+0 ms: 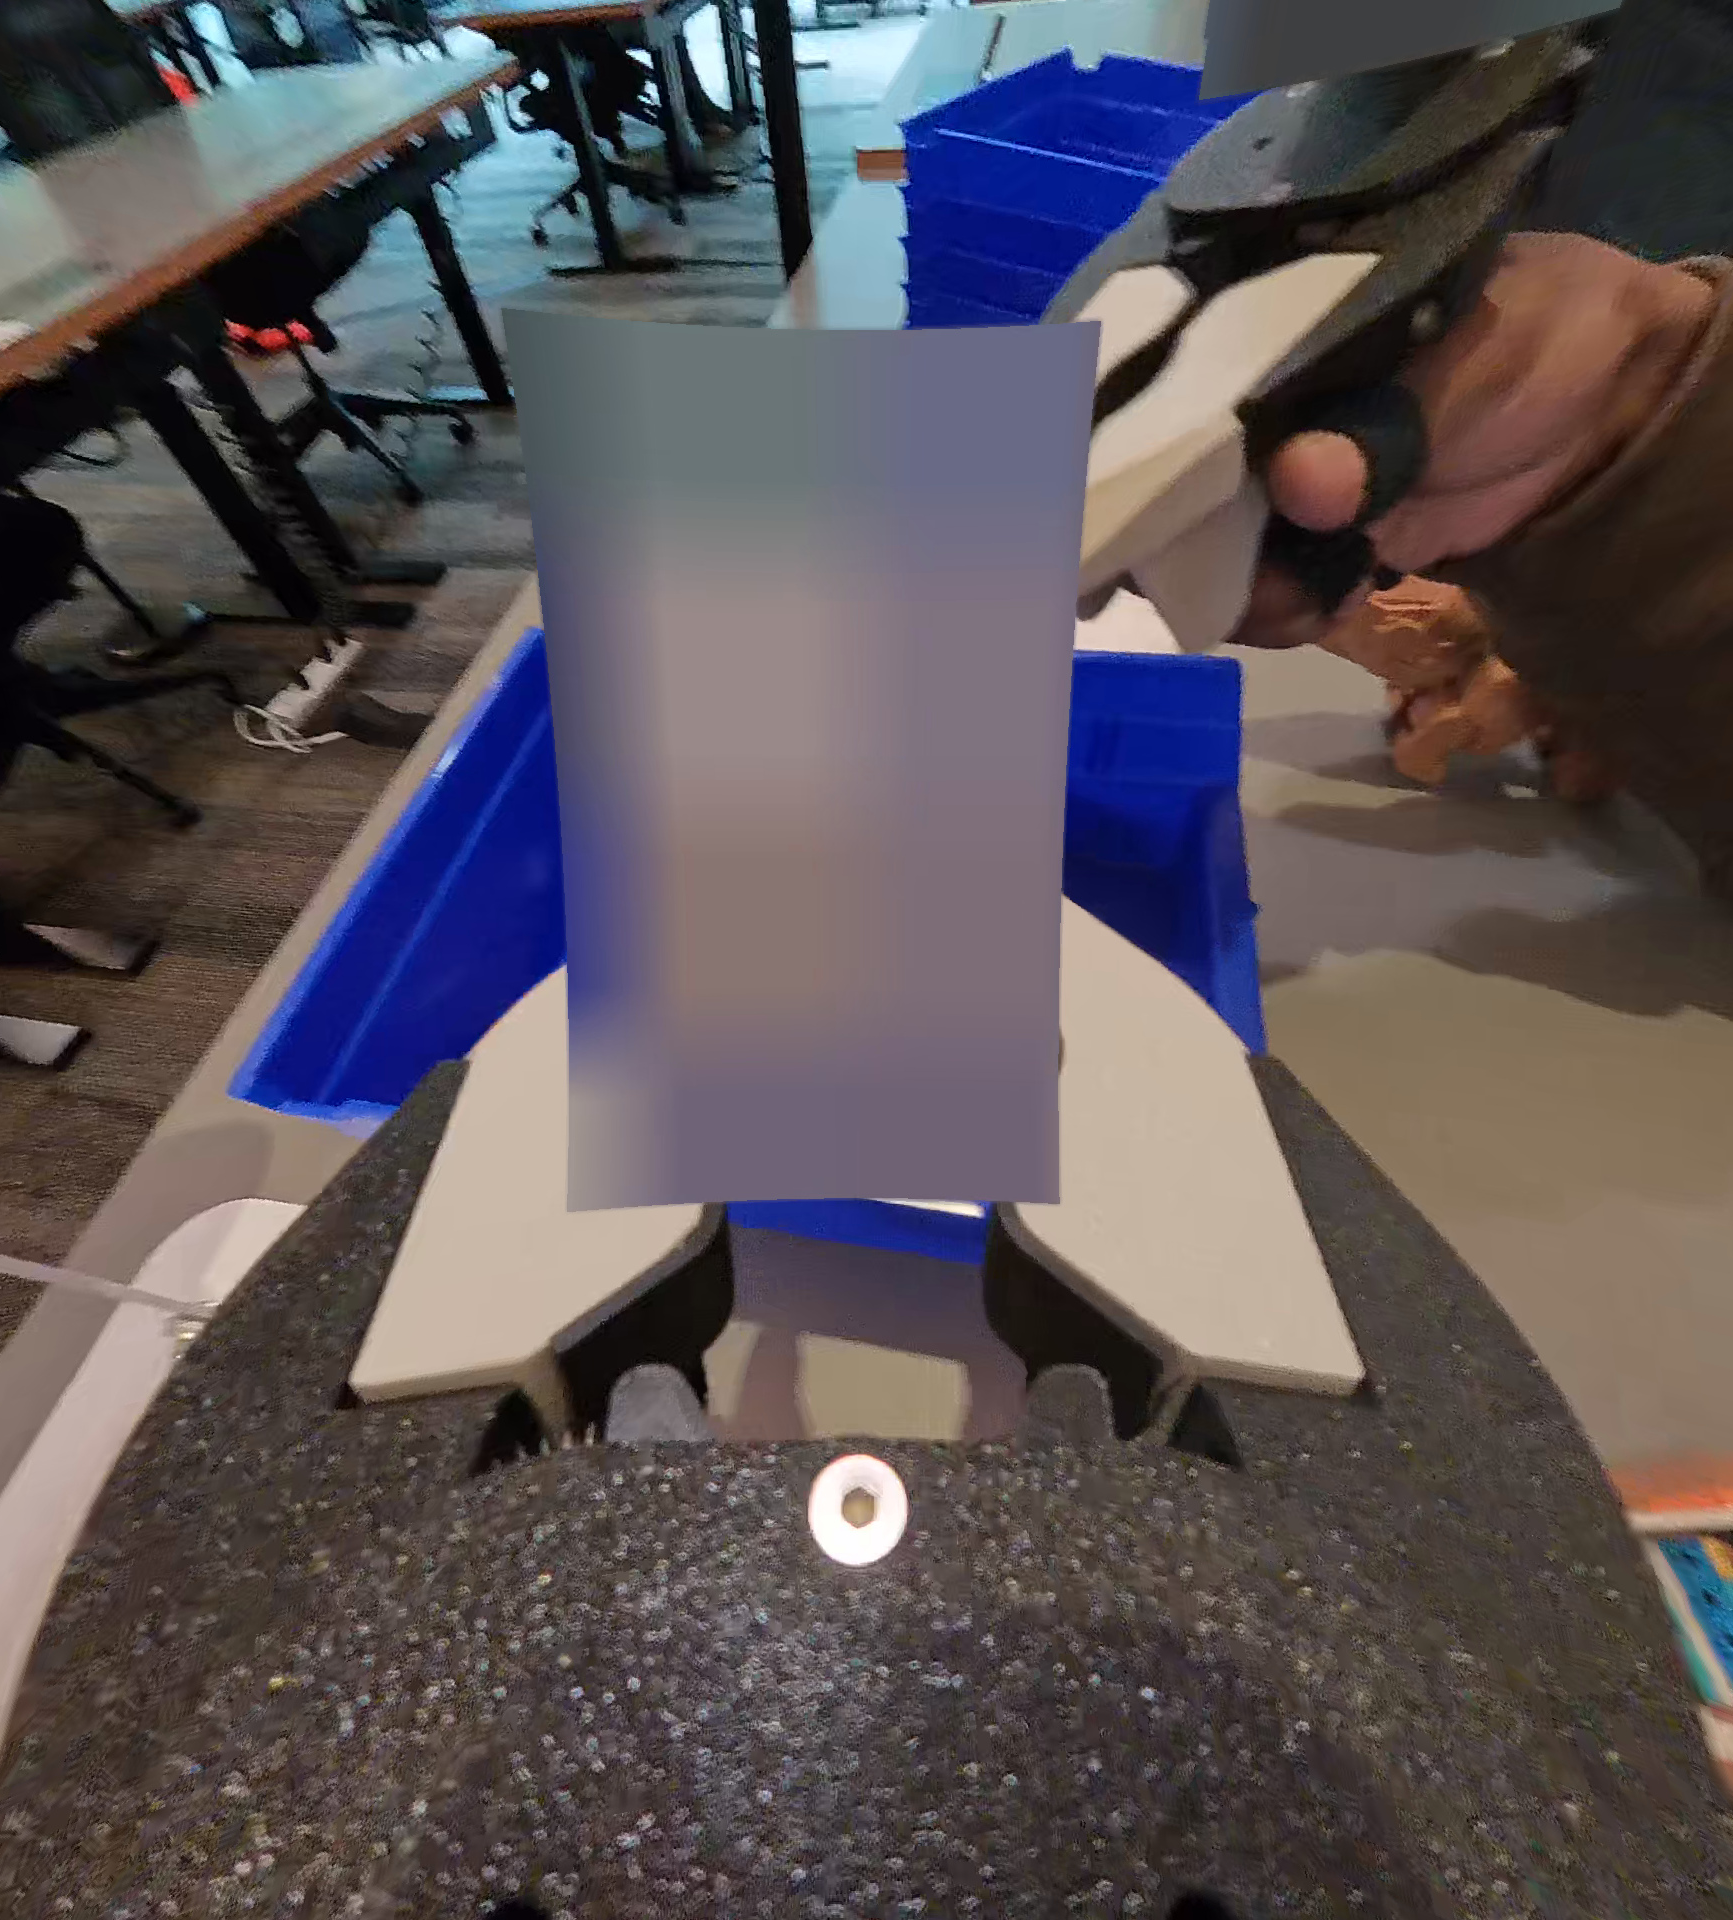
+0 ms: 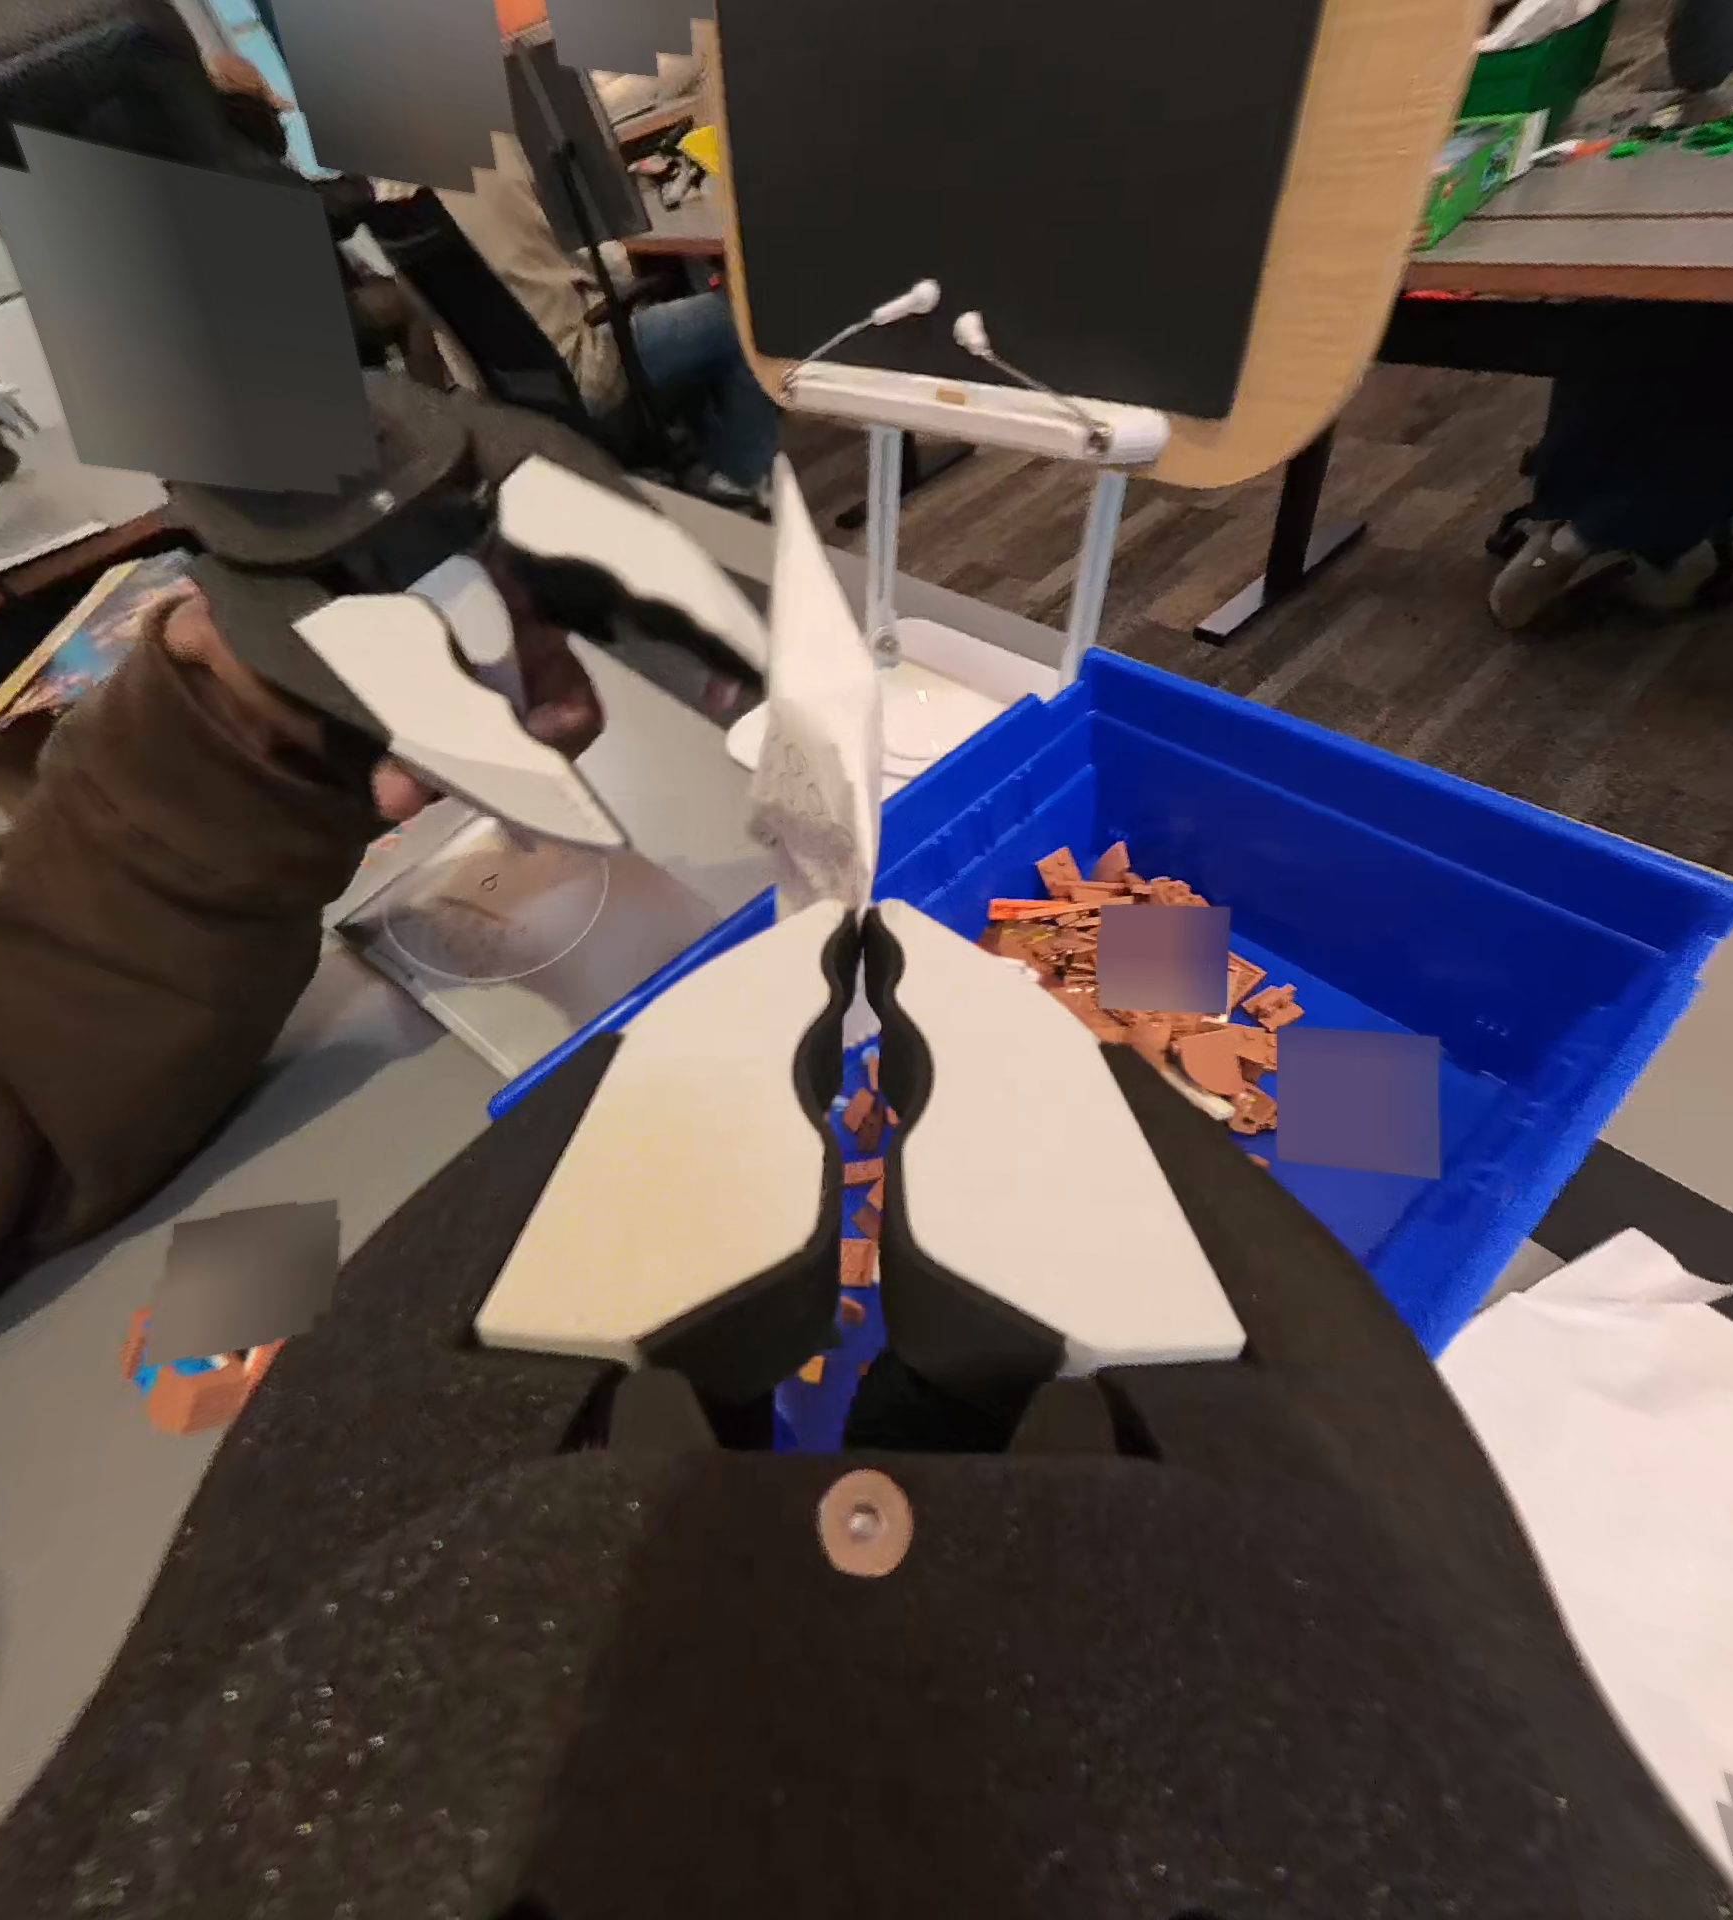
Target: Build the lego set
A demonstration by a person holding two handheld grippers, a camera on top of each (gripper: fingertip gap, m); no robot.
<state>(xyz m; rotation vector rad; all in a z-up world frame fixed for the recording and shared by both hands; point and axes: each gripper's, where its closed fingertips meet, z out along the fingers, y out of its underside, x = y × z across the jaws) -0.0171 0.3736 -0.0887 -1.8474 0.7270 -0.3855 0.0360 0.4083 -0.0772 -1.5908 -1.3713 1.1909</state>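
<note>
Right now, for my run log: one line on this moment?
right gripper: shut on paper bag | left gripper: open | blue bin: brown bricks

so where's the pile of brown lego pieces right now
In the right wrist view the brown lego pieces lie heaped inside the blue bin, just right of and beyond the right gripper, which pinches a paper sheet.

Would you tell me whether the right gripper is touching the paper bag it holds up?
Touching. In the right wrist view, the right gripper has its jaws shut on the bottom edge of the paper bag, above the blue bin.
</note>
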